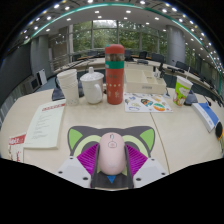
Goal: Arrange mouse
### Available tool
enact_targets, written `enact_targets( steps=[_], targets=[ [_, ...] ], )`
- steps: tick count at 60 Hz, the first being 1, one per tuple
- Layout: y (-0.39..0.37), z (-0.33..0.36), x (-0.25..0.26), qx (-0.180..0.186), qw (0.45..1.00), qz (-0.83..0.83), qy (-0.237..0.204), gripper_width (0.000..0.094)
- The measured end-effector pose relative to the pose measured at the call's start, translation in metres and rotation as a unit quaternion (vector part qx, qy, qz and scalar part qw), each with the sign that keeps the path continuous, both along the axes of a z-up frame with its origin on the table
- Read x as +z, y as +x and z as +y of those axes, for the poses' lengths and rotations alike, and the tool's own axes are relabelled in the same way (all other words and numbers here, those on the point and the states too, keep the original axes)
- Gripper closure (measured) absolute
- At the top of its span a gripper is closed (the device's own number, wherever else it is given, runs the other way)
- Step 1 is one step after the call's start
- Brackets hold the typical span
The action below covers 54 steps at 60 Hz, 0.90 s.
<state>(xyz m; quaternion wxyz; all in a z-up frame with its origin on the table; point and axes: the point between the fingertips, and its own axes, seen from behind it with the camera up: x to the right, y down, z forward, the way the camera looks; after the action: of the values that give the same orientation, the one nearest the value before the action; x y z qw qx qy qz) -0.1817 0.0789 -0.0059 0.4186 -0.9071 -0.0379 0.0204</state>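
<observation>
1. We're looking out along the gripper (112, 165) over a pale counter (30, 108) in a big office room with strip lights overhead.
2. The mouse (111, 151), pale pink, sits right between our fingers (87, 157), long axis pointing away from us.
3. The purple pads appear to press its two sides, left and right, so we read the fingers as closed on the mouse; no gap shows at either flank.
4. Under the mouse lies a grey mat (111, 138) with two green ear-like points at its far corners, one to each side of the mouse's nose.
5. We cannot tell whether the mouse is resting on the mat or lifted just off it.
6. Beyond the mat, straight ahead, a tall red can (115, 75) with a white and green band stands upright.
7. Just left of the can is a white mug (92, 88), handle side towards the can, and further left a pale cup (68, 84).
8. Right of the can, a printed sheet (148, 101) lies flat; past it stands a small green pack (182, 92).
9. On our left a paper (45, 125) with a green header lies flat on the counter, well apart from the mat.
10. At the right counter edge a blue and white thing (209, 116) lies; too small to name.
</observation>
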Motion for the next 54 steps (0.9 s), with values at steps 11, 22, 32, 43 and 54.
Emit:
enact_targets(
  steps=[11,22,32,43,54],
  targets=[
    [-0.008,-0.011,0.001,0.019,1.000,-0.009,-0.008,0.0062],
    [-0.012,-0.053,0.047,0.022,1.000,-0.019,0.004,0.0080],
    [-0.012,-0.121,0.113,0.007,0.999,-0.023,0.034,0.0078],
    [-0.011,-0.218,0.180,-0.015,0.996,-0.036,0.078,0.0077],
    [-0.017,-0.302,0.210,-0.021,0.996,-0.041,0.081,0.0082]
  ],
)
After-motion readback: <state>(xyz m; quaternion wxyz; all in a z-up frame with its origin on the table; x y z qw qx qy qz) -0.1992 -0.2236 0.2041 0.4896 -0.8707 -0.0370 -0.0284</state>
